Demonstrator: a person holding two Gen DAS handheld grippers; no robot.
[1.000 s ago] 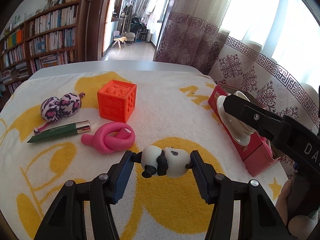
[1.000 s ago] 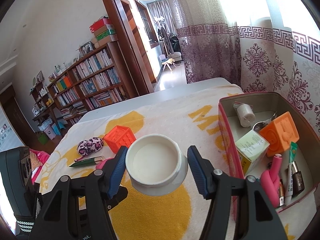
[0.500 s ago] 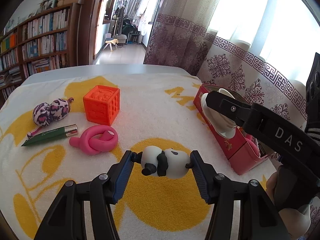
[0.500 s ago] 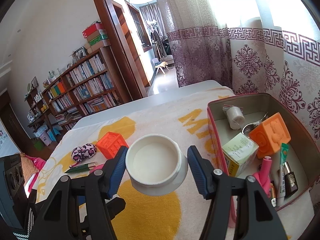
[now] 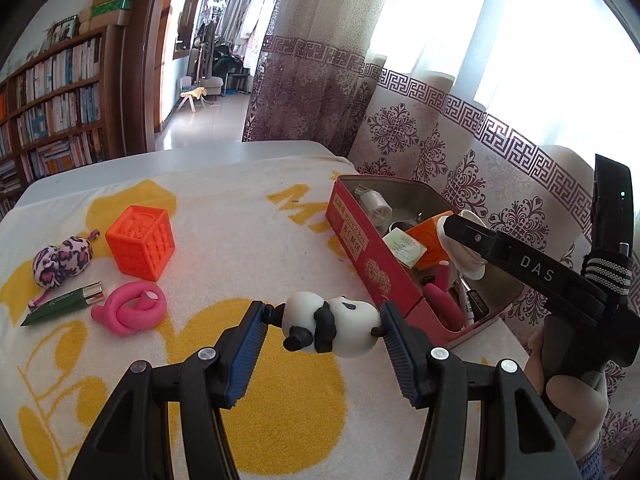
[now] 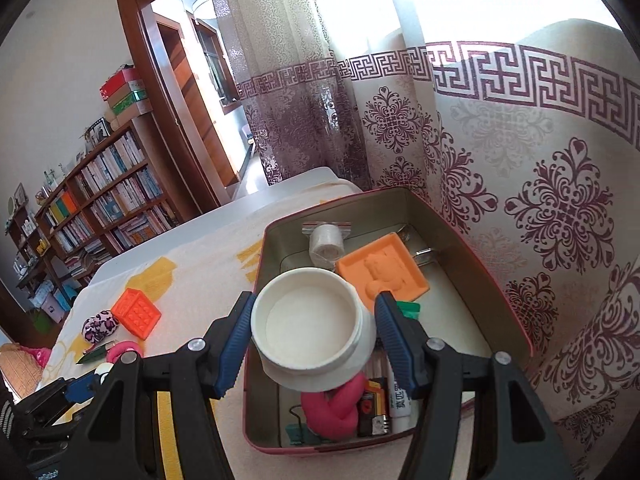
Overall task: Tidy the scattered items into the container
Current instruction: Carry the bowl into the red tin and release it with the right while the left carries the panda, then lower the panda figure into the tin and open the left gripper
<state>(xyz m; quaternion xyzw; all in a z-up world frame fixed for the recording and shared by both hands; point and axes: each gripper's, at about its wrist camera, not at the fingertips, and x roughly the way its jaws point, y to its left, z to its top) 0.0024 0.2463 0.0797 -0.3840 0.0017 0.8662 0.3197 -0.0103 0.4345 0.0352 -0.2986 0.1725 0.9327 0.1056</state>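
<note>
My left gripper [image 5: 322, 326] is shut on a black-and-white panda figure [image 5: 332, 324], held above the towel left of the red tin [image 5: 360, 240]. My right gripper [image 6: 314, 326] is shut on a white round jar [image 6: 312, 326] and holds it over the open tin [image 6: 500, 280], above its near half. The tin holds an orange block [image 6: 384, 272], a white roll [image 6: 326, 240], a pink twisted tie [image 6: 332, 408] and small cosmetics. On the towel lie an orange cube [image 5: 140, 242], a pink twisted tie [image 5: 130, 308], a green tube [image 5: 64, 304] and a leopard-print pouch [image 5: 62, 258].
A white and yellow towel [image 5: 240, 240] covers the table. Patterned curtains [image 6: 540, 200] hang right behind the tin. A bookshelf [image 5: 48, 108] and a doorway stand beyond the table's far edge. The right gripper's body [image 5: 560, 292] reaches over the tin in the left wrist view.
My right gripper has carried the white jar rightward from over the towel to above the tin. My left gripper still holds the panda and has moved closer to the tin.
</note>
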